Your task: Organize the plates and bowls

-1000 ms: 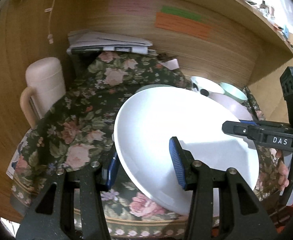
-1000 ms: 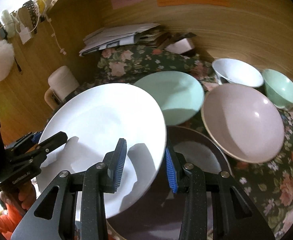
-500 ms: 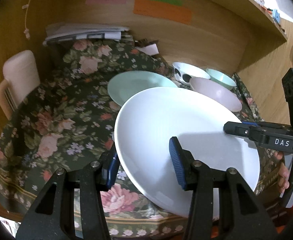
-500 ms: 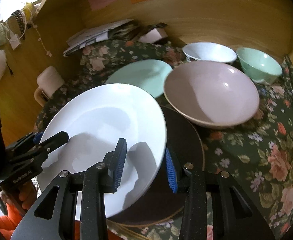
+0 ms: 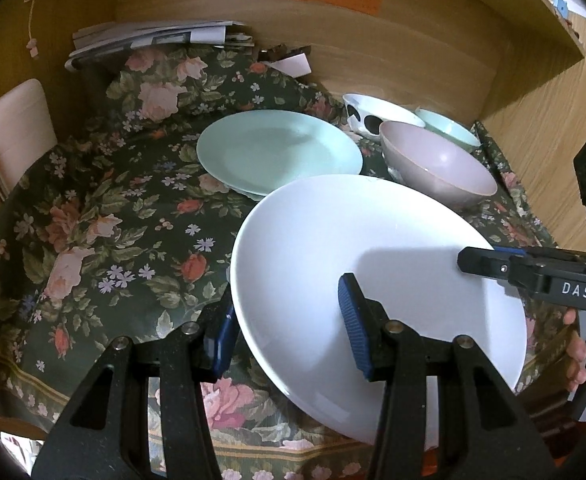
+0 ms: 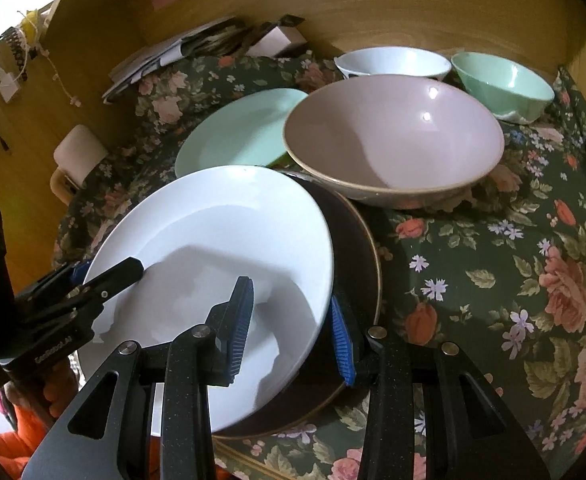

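A large white plate [image 5: 373, 264] is held tilted between both grippers. My left gripper [image 5: 289, 326] is shut on its left rim, and my right gripper [image 6: 291, 330] is shut on its right rim. Each gripper shows in the other's view: the right gripper [image 5: 533, 276] and the left gripper [image 6: 73, 292]. In the right wrist view the white plate [image 6: 213, 240] hangs over a dark brown plate [image 6: 357, 248] lying on the cloth; I cannot tell whether they touch. Behind are a mint plate [image 5: 277, 148], a pink bowl [image 6: 393, 140], a white spotted bowl [image 5: 377, 114] and a mint bowl [image 6: 501, 84].
A dark floral cloth [image 5: 105, 216] covers the table inside a wooden alcove. A stack of papers [image 5: 153, 36] lies at the back left, and a cream mug [image 5: 13, 120] stands at the left edge. A person's fingers [image 5: 573, 352] show below the right gripper.
Both grippers have come down and forward with the white plate. It now sits lower over the dark plate, and more of the cloth and the dishes behind shows.
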Action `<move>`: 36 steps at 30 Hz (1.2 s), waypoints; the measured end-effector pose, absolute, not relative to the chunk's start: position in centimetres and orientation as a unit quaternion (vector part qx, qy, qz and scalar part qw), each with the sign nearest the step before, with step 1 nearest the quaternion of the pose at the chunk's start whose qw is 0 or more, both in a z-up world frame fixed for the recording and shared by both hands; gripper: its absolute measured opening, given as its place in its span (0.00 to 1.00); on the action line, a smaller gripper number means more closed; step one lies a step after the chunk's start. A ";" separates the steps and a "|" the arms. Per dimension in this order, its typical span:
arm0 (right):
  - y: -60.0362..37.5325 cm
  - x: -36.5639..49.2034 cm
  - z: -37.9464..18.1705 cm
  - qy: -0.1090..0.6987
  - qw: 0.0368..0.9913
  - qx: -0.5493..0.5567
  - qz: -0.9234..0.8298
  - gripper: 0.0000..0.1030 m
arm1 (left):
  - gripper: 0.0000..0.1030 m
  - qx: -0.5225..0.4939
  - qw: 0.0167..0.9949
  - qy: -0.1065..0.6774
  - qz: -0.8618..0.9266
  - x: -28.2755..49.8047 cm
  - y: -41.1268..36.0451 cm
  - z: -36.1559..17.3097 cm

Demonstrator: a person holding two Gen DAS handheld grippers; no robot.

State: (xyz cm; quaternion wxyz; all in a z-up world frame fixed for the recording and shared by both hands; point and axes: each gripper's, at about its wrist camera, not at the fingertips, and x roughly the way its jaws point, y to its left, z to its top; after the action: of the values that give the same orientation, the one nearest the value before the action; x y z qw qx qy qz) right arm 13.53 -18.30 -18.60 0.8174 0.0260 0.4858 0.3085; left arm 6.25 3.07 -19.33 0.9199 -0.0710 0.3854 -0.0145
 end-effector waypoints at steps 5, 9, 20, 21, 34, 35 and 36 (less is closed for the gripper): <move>-18.5 14.1 -19.1 0.493 0.815 0.033 0.303 0.33 | 0.46 -0.070 0.917 0.391 -0.018 6.8 2.8 -19.7; -18.4 14.3 -19.0 0.493 0.814 0.029 0.305 0.33 | 0.46 -0.080 0.915 0.396 -0.017 7.1 3.0 -20.0; -18.9 14.5 -18.7 0.497 0.813 0.025 0.302 0.33 | 0.46 -0.073 0.916 0.394 -0.017 7.5 2.9 -20.4; -19.1 14.5 -18.5 0.495 0.816 0.024 0.298 0.33 | 0.46 -0.071 0.916 0.394 -0.016 7.6 2.8 -20.4; -20.0 14.8 -16.8 0.473 0.835 0.013 0.281 0.34 | 0.46 -0.053 0.919 0.391 -0.016 7.4 2.2 -20.3; -19.9 14.8 -16.5 0.469 0.837 0.011 0.282 0.33 | 0.46 -0.050 0.920 0.388 -0.016 7.3 2.3 -20.0; -19.7 14.9 -16.1 0.463 0.840 0.008 0.285 0.33 | 0.47 -0.049 0.922 0.384 -0.015 7.3 2.5 -19.6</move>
State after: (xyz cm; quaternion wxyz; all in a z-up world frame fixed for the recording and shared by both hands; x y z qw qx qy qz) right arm 14.93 -19.67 -16.07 0.8395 0.0085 0.4628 0.2845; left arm 7.30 2.47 -19.64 0.9221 -0.0486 0.3835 -0.0145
